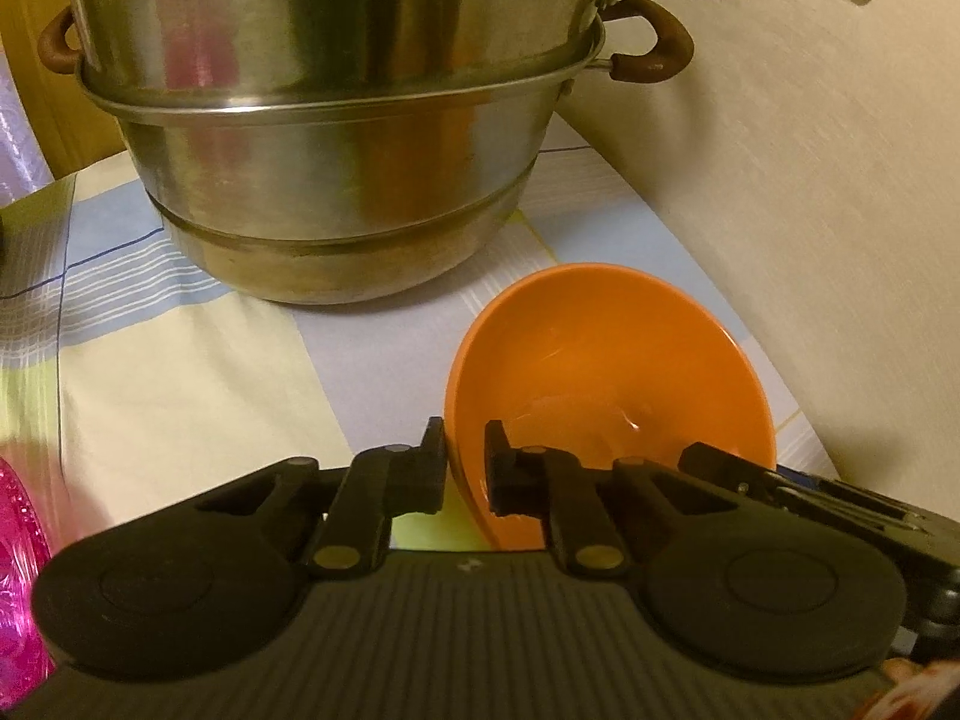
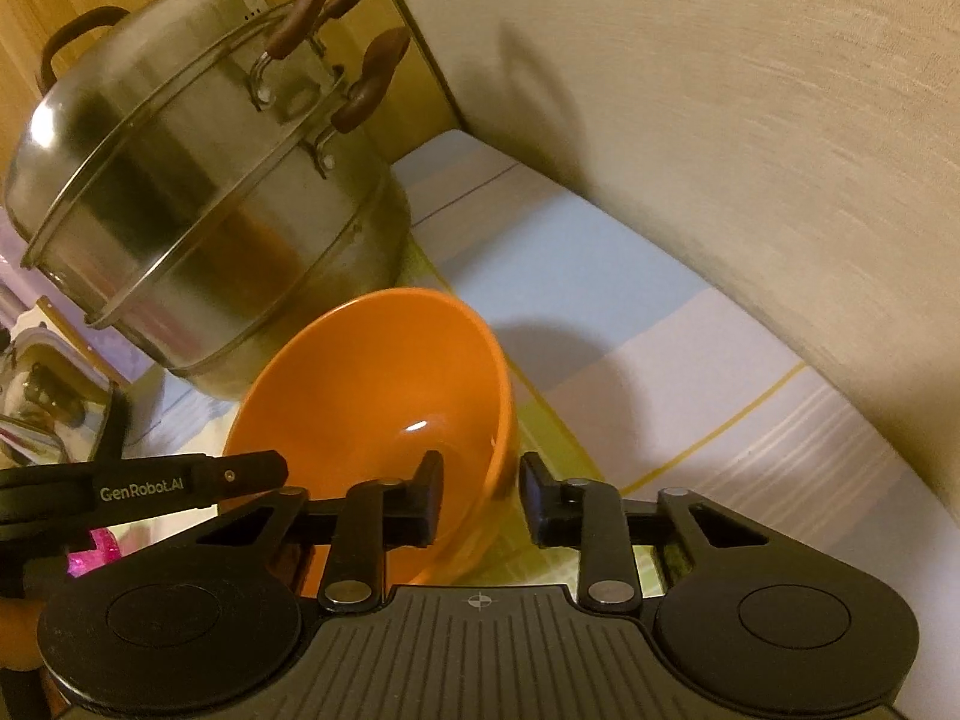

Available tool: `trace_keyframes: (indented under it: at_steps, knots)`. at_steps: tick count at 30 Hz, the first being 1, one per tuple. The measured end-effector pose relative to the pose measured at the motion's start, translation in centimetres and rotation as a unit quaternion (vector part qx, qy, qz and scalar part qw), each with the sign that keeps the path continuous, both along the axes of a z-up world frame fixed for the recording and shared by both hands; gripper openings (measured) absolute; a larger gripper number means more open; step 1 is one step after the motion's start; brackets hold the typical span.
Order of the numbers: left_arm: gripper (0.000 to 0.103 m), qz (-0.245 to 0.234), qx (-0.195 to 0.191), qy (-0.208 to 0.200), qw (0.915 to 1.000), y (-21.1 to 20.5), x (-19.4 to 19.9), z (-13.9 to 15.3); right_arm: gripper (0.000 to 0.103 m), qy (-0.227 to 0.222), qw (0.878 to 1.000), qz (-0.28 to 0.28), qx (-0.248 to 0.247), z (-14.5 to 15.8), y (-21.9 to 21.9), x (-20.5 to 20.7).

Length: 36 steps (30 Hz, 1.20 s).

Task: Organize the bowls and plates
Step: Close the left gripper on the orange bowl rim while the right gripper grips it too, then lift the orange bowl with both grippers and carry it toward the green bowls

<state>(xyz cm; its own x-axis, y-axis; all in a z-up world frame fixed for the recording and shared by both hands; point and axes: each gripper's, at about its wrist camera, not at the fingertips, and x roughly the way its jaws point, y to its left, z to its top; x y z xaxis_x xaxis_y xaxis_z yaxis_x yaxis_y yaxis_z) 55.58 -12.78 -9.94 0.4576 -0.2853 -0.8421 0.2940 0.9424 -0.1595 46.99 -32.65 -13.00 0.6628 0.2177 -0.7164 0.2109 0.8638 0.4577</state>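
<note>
Both grippers were on the bowl, nothing sorted yet.
Left gripper [image 1: 465, 468] pinched the near rim of the bowl [image 1: 606, 360], which sat tilted on the cloth [image 1: 180, 372] beside the steamer [image 1: 336, 138]; right gripper [image 2: 480, 495] straddled the rim, fingers [image 2: 543, 501] apart, not visibly clamped.

White lettering "GenRobot.AI" on the black plastic arm of the left gripper [image 2: 162, 489], at the near left of the right wrist view, no other readable text, label or number anywhere
</note>
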Motion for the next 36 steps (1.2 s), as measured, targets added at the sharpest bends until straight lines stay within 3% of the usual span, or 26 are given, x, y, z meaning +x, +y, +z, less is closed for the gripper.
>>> trace_keyframes:
  at_steps: [3,16,29,36]
  knots:
    - [0.009,0.002,0.0,0.003,1.0,0.0,-0.3,0.0,0.019,0.003,1.0,-0.008,-0.002,0.1,-0.1,-0.1]
    - [0.009,0.012,-0.019,-0.004,0.9997,0.2,-2.9,2.9,0.019,-0.025,0.999,0.0,-0.026,3.8,-0.3,-2.2]
    - [0.009,0.017,-0.02,-0.021,0.9994,0.8,-8.0,9.0,0.018,-0.044,0.999,0.006,-0.019,8.1,-0.1,-7.2]
    - [0.009,0.027,-0.035,-0.032,0.9985,1.8,-11.7,13.0,0.018,-0.064,0.998,0.013,-0.023,12.6,0.1,-10.2]
